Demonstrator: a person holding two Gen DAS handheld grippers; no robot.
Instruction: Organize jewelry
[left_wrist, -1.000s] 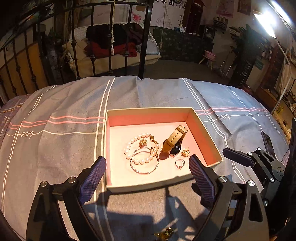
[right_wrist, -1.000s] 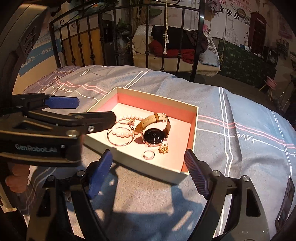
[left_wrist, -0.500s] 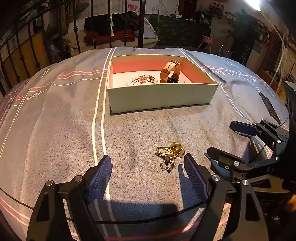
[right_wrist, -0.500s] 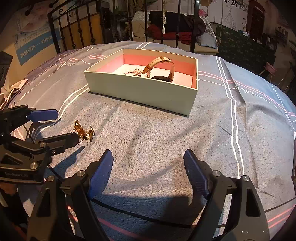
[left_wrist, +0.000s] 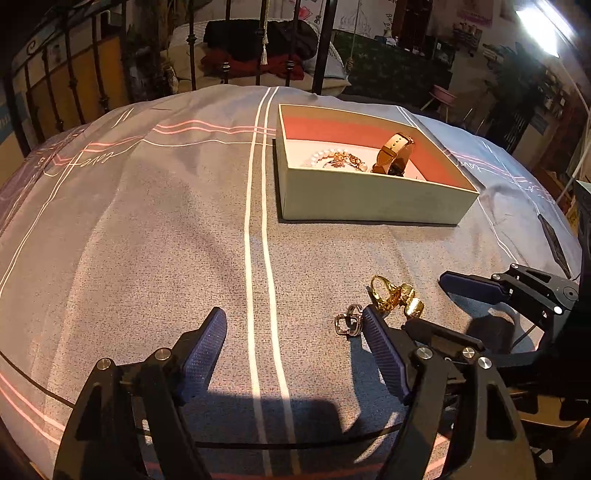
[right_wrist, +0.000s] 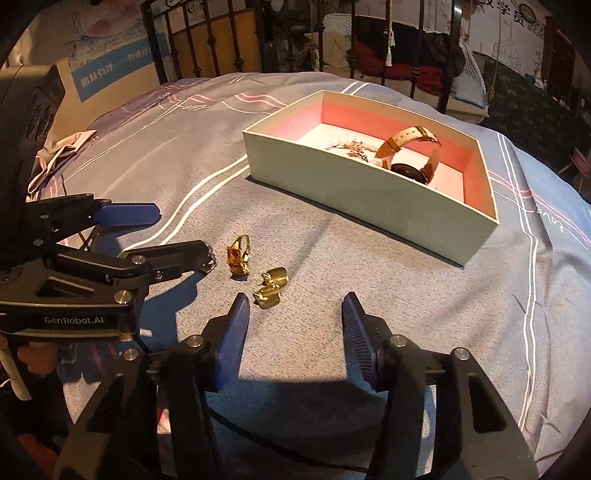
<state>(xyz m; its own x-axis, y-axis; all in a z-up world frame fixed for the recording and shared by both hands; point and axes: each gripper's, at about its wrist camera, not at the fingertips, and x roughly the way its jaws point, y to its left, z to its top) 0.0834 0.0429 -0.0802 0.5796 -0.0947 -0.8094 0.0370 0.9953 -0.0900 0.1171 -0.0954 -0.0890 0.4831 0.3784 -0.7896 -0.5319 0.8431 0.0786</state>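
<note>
Loose gold pieces (left_wrist: 393, 295) and a small silver ring (left_wrist: 349, 325) lie on the grey bedspread, in front of the open pink-lined box (left_wrist: 369, 199). The box holds a tan-strapped watch (left_wrist: 393, 151) and a pearl bracelet (left_wrist: 325, 157). My left gripper (left_wrist: 293, 347) is open and low over the cloth, with the silver ring just outside its right fingertip. My right gripper (right_wrist: 295, 328) has nothing between its jaws, which are closing. A gold piece (right_wrist: 267, 293) lies just ahead of its left finger (right_wrist: 232, 332). The left gripper (right_wrist: 173, 234) reaches in from the left there.
A black iron bed rail (left_wrist: 321, 44) runs behind the bed. A flat dark object (left_wrist: 550, 236) lies on the bedspread at the right. Crumpled cloth (right_wrist: 62, 155) sits at the bed's left edge. A person's hand (right_wrist: 26, 354) holds the left gripper.
Both grippers came back from over the box and sank toward the loose jewelry on the bedspread. The right gripper's jaws have narrowed; the left's narrowed a little.
</note>
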